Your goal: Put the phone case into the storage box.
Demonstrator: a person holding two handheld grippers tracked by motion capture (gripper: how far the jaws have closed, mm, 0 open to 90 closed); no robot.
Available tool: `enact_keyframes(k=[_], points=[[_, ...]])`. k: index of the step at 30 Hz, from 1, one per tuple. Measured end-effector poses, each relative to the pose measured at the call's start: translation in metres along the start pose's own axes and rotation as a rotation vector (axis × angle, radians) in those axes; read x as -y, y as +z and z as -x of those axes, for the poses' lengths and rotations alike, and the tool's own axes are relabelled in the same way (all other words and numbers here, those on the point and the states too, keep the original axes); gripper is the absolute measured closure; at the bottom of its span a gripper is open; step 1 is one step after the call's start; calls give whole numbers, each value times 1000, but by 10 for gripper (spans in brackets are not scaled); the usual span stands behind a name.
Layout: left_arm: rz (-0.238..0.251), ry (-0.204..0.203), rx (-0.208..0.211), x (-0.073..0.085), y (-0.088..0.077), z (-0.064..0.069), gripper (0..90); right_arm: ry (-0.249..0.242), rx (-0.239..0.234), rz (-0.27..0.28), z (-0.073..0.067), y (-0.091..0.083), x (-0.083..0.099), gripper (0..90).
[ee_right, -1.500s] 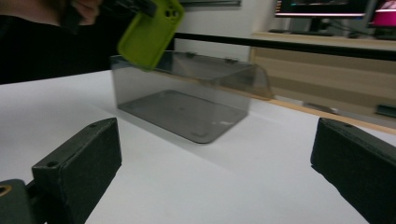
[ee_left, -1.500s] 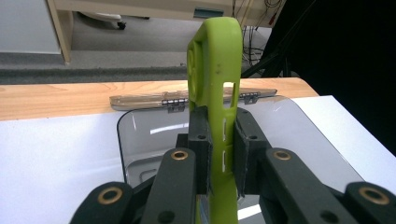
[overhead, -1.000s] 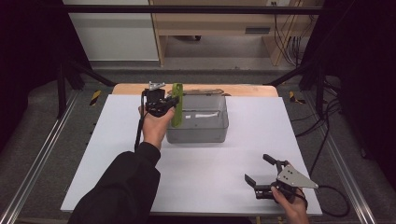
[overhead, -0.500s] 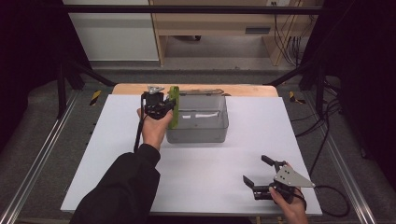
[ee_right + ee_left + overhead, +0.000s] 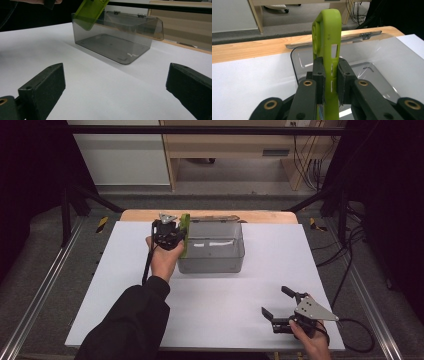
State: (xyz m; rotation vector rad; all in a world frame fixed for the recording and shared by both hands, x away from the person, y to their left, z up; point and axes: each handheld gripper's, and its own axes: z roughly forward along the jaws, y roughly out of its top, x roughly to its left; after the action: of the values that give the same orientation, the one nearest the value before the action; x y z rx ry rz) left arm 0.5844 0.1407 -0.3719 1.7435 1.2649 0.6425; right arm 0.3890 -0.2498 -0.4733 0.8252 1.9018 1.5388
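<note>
We hold a flat lime-green plastic piece (image 5: 327, 50) edge-on between the two black pads of our left gripper (image 5: 170, 234), which clamp it from both sides about halfway along its length. In the left gripper view its rounded upper end, with a ring-shaped moulding on one face and a rectangular cut-out near the edge, rises well above the jaws. In the high view the green piece (image 5: 184, 234) stands over the left end of a clear smoky-grey plastic box (image 5: 212, 250), at its left wall. The right gripper view shows its lower end dipping over the rim at that corner of the box (image 5: 112, 42), tilted; we cannot tell whether it touches the wall. The box is open at the top, with its clear lid folded back on small hinges along the far side, and it looks empty apart from reflections on its floor. It sits on a white tabletop (image 5: 125, 285), towards the far edge, just in front of a strip of light wood (image 5: 265, 216). Our right gripper (image 5: 280, 312) rests low near the front right corner of the white surface, well apart from the box, its jaws spread wide with nothing between them.
</note>
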Motion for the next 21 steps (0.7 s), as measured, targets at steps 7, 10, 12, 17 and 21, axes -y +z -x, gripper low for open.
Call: enact_keyframes(k=[7, 10, 12, 17, 21], points=[[-8, -8, -2, 6, 2, -5, 790, 26, -8, 15, 1, -1, 0, 23], [-9, -11, 1, 8, 3, -5, 789, 23, -4, 13, 2, -1, 0, 23], [-11, -11, 2, 10, 5, -5, 789, 26, -1, 9, 4, -1, 1, 23], [-21, -10, 7, 14, 6, -6, 789, 32, 4, 8, 5, -2, 1, 23], [-30, -6, 12, 15, 7, -6, 789, 24, -3, -2, 4, -1, 1, 23]])
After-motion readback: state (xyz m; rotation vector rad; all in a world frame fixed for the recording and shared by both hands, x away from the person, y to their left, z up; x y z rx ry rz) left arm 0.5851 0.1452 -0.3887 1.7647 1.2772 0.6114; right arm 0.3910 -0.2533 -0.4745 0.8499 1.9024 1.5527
